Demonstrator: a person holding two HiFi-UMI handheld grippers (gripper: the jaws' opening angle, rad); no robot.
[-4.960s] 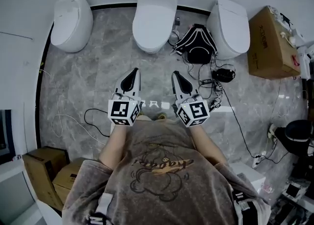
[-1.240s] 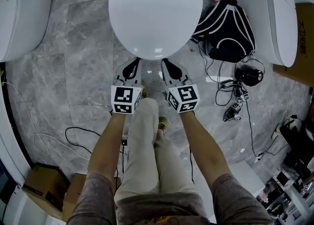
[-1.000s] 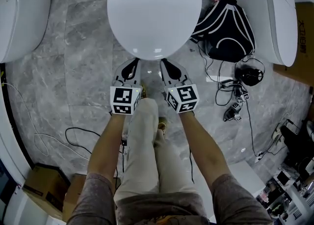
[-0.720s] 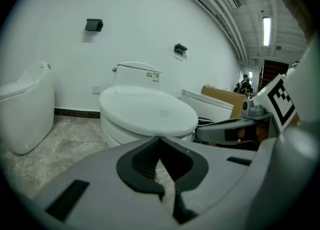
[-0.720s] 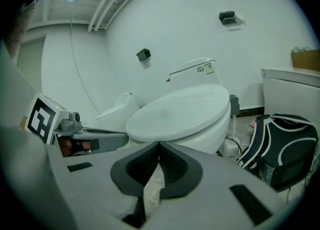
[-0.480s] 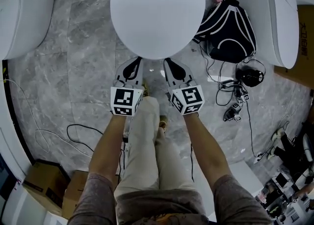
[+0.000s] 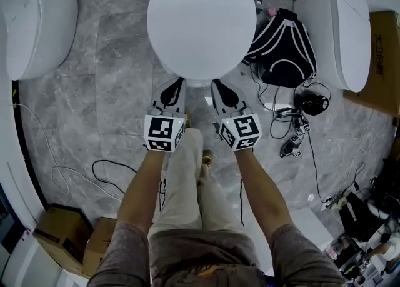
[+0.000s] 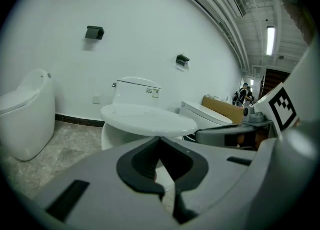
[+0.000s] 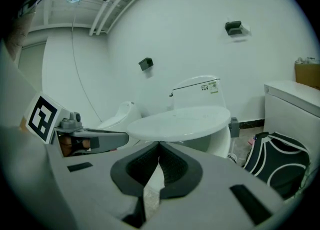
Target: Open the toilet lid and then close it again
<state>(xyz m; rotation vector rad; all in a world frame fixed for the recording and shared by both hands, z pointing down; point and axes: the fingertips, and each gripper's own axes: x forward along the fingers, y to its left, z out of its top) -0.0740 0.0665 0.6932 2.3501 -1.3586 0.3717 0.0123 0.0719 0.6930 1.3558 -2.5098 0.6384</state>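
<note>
The middle toilet's white oval lid [image 7: 203, 23] is lifted a little, and a gap shows between the lid [image 9: 180, 120] and the bowl [image 9: 222, 141] beneath. My left gripper [image 7: 177, 83] and right gripper [image 7: 215, 83] are side by side, tips tucked under the lid's front edge. Whether they touch its underside is hidden. Both are shut with nothing between the pads. In the left gripper view the lid [image 8: 149, 119] hovers just beyond the left gripper's [image 8: 160, 139] tips, with the tank behind. The right gripper [image 9: 159, 145] sits just as close to the lid in its own view.
A second toilet [image 7: 37, 23] stands to the left and a third [image 7: 337, 29] to the right. A black bag [image 7: 281, 45] and tangled cables [image 7: 294, 132] lie on the marble floor at right. Cardboard boxes [image 7: 56, 236] sit at lower left. The person's legs [image 7: 187, 179] are below the grippers.
Both grippers have risen together, and the lid's front edge has come up with them. The jaws stayed shut.
</note>
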